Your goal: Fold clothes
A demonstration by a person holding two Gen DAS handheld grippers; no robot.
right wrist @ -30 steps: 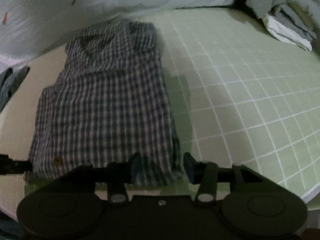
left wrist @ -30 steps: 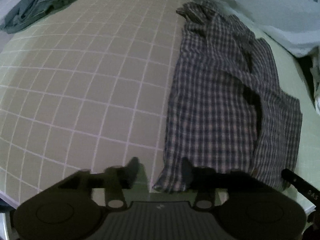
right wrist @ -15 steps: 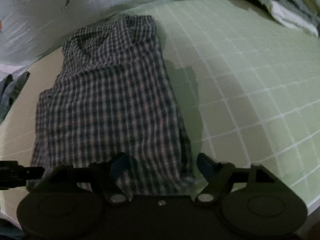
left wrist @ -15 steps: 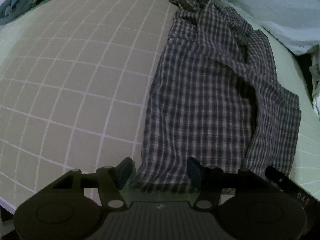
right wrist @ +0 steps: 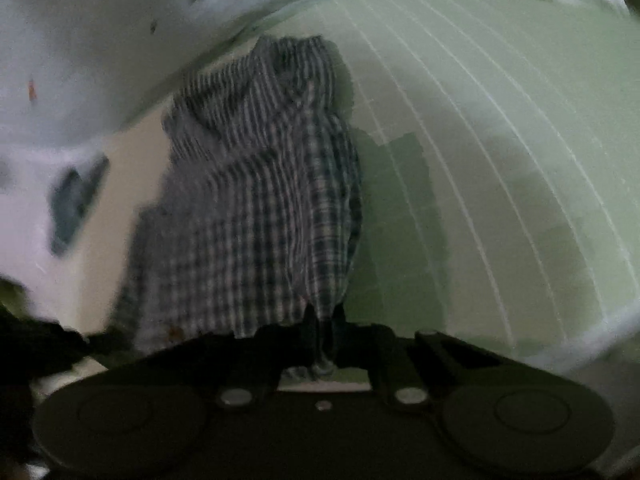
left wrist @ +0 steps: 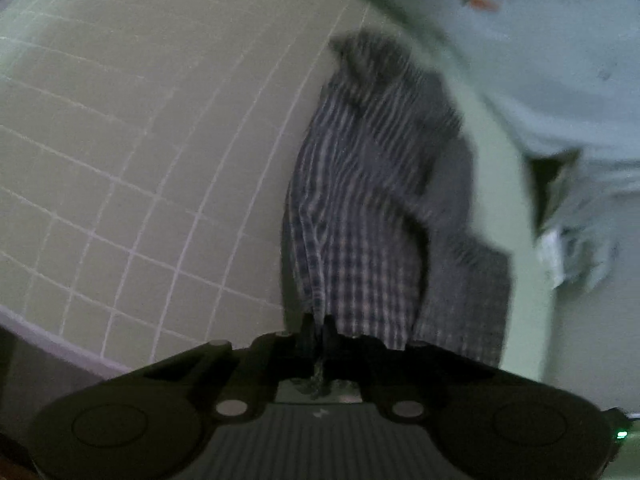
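- Plaid shirt (left wrist: 360, 216): thin woven cloth, matt, creased.
- Left gripper (left wrist: 319, 330), right gripper (right wrist: 323, 320): matt black plastic.
- Grid mat (right wrist: 500, 128) beyond the fingers: smooth, dull.

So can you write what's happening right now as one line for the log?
left gripper: shut on plaid shirt hem | right gripper: shut on plaid shirt hem | grid mat: under shirt

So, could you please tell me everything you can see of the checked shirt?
The checked shirt is thin woven cloth in dark blue and pale checks, folded lengthwise into a narrow strip, collar end farthest from the cameras. Its near hem is pinched at both corners: left gripper and right gripper are each shut on it. The far part lies on the gridded mat. Motion blur hides finer detail.
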